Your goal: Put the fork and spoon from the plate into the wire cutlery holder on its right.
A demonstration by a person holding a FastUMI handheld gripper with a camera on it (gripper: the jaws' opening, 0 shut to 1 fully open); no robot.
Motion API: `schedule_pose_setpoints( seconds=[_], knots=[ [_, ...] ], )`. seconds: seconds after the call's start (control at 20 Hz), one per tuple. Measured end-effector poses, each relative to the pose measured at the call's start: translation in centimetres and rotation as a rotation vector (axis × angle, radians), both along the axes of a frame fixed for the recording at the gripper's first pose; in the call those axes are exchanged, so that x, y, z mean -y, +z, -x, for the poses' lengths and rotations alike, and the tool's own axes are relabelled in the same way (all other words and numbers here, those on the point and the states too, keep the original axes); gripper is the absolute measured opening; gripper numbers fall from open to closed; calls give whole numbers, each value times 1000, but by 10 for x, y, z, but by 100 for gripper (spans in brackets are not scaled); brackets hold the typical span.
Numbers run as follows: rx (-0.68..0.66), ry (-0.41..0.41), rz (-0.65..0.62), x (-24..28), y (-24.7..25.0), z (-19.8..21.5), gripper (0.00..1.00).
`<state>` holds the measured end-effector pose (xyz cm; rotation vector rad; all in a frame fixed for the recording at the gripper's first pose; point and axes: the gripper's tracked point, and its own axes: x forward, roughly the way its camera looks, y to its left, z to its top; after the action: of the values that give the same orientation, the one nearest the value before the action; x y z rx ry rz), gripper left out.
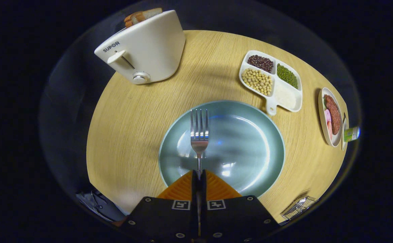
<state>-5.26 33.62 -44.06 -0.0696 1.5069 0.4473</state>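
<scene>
Tongs [199, 175] clamp fork [199, 135] over plate [250, 148]; toaster [146, 47] reads SUPOR

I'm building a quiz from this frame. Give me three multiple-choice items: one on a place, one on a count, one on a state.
1. Where is the fork?
A. In the holder
B. Over the plate, handle between the fingers
C. Beside the toaster

2. How many sections does the divided dish have?
A. Two
B. Four
C. Six

3. What state is the gripper in?
A. Wide open
B. Shut on the fork
C. Shut on nothing

Answers: 1 B, the tines lie ahead of the fingers over the plate, while the wire holder sits off to the right. 2 B, it holds dark beans, yellow beans, green beans and white grains. 3 B, both orange fingers press together on the fork's handle.
</scene>
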Motion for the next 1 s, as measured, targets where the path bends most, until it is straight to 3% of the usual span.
schedule_pose_setpoints(
  seconds=[0.25, 0.45, 0.8, 1.0],
  knots=[
    [87, -56, -39, 40, 51, -12, 3],
    [151, -131, -19, 103, 88, -5, 3],
    [142, -289, 77, 224, 118, 44, 4],
    [85, -311, 141, 282, 116, 86, 3]
  ],
)
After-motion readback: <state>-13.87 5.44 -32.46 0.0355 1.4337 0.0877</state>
